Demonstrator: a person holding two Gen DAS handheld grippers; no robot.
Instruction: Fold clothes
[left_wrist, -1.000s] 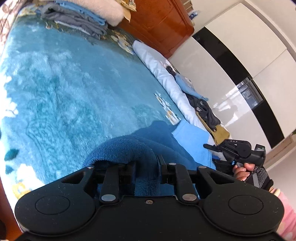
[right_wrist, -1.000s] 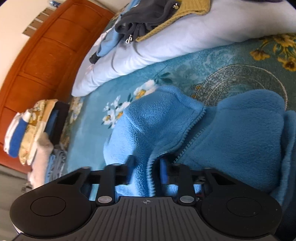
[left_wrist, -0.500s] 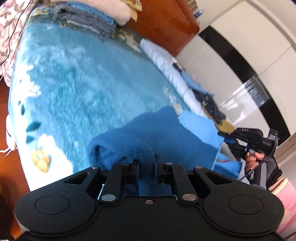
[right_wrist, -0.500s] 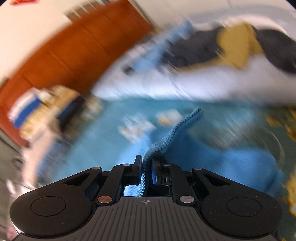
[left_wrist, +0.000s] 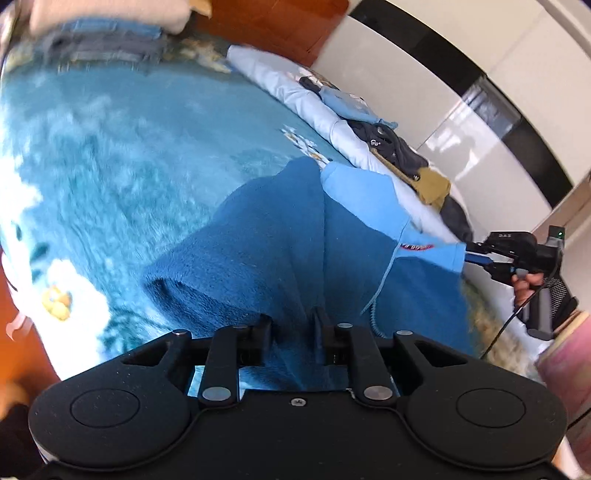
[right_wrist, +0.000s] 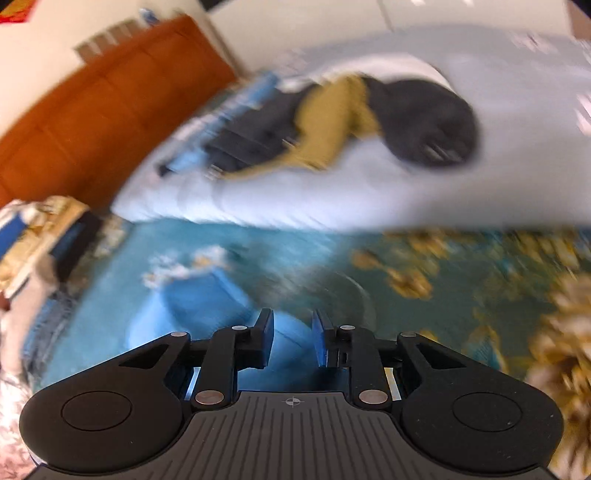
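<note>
A blue fleece jacket (left_wrist: 258, 240) hangs stretched over the teal flowered blanket (left_wrist: 110, 166), its lighter side (left_wrist: 362, 199) turned up. My left gripper (left_wrist: 292, 317) has the fleece bunched between its fingers; the jaws are opening but the fabric still fills the gap and touches both pads. In the left wrist view my right gripper (left_wrist: 476, 254) is at the jacket's far light-blue corner, held by a hand (left_wrist: 528, 284). In the blurred right wrist view the right gripper (right_wrist: 293, 317) has its jaws opening, pads bare, with the jacket (right_wrist: 192, 306) showing in the gap below.
A white duvet (left_wrist: 280, 77) runs along the far side with a heap of dark, yellow and blue clothes (left_wrist: 391, 144) on it. A folded stack (left_wrist: 110, 37) lies by the wooden headboard (left_wrist: 280, 22). A white wardrobe (left_wrist: 424, 92) stands behind.
The jacket has been lifted and pulled out wide between the two grippers. The right gripper swung away fast; its jaws, clamped on the zipper edge half a second ago, now stand apart.
</note>
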